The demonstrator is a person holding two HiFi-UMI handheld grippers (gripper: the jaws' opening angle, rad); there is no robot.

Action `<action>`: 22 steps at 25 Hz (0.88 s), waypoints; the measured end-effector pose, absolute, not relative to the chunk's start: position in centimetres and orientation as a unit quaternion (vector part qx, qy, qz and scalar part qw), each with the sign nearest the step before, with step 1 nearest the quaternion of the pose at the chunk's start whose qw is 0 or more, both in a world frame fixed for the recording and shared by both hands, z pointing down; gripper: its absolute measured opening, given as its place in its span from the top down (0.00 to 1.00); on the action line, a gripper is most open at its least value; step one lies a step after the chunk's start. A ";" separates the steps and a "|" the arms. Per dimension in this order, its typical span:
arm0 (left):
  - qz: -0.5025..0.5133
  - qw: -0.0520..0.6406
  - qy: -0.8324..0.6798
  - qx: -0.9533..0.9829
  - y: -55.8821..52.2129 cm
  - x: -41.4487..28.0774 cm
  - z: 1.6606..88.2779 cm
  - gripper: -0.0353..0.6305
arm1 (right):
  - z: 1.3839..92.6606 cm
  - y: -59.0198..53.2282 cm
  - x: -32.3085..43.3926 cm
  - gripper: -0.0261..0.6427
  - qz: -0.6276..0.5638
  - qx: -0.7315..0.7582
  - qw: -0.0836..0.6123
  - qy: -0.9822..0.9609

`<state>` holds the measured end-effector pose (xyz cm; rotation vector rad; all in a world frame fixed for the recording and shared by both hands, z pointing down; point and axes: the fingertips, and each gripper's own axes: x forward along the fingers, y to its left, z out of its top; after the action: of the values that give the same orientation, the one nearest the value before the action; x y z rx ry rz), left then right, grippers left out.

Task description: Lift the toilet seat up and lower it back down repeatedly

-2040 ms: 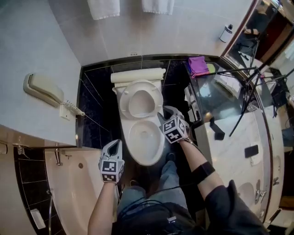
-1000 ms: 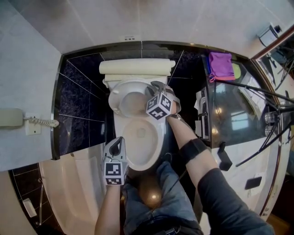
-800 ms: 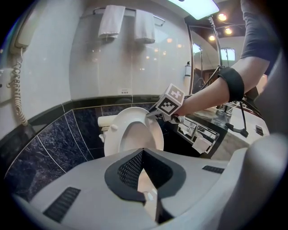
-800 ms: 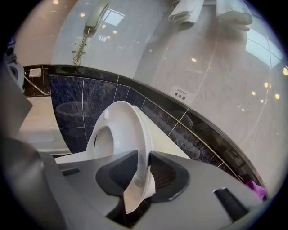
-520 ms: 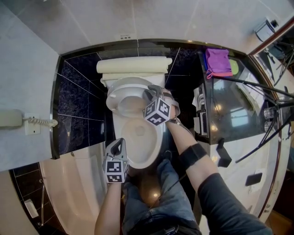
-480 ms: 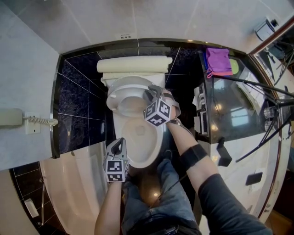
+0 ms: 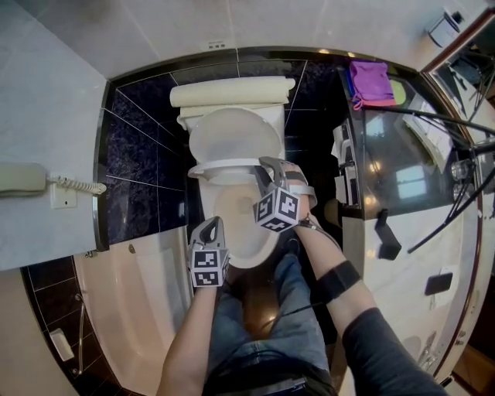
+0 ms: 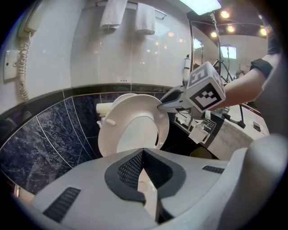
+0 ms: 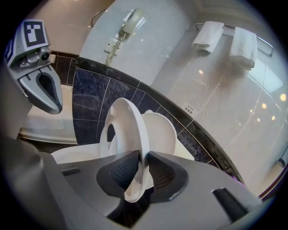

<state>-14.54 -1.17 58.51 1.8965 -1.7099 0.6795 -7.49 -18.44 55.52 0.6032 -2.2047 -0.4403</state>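
The right gripper (image 7: 268, 165) reaches farther out on an extended forearm and pinches the toilet seat (image 9: 133, 123) rim, its jaws having just been closing. The left gripper (image 7: 210, 227) hangs nearer, jaws together, seemingly empty.

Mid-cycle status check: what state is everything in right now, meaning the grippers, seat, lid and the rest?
Toilet seat: partly raised, tilted.
Toilet lid: up, against the tank.
Right gripper: jaws have just been closing, clamped on the toilet seat rim.
Left gripper: shut, empty.
Phone handset: on its wall cradle.
Towels: hanging on the rail.
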 end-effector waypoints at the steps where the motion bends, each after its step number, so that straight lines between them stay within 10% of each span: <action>1: 0.249 0.247 -0.626 0.696 -1.1 -14.5 58.7 0.96 | 55.6 -17.4 -7.2 0.82 -0.179 0.236 0.398 -0.868; 22: 0.226 0.264 -0.608 0.714 3.6 -12.1 62.0 0.96 | 61.8 -0.8 -2.5 0.82 -0.221 0.202 0.455 -0.839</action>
<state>-12.09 3.63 62.04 1.9293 -1.6449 0.6118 -2.53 -0.77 61.84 0.4984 -2.0689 -0.5440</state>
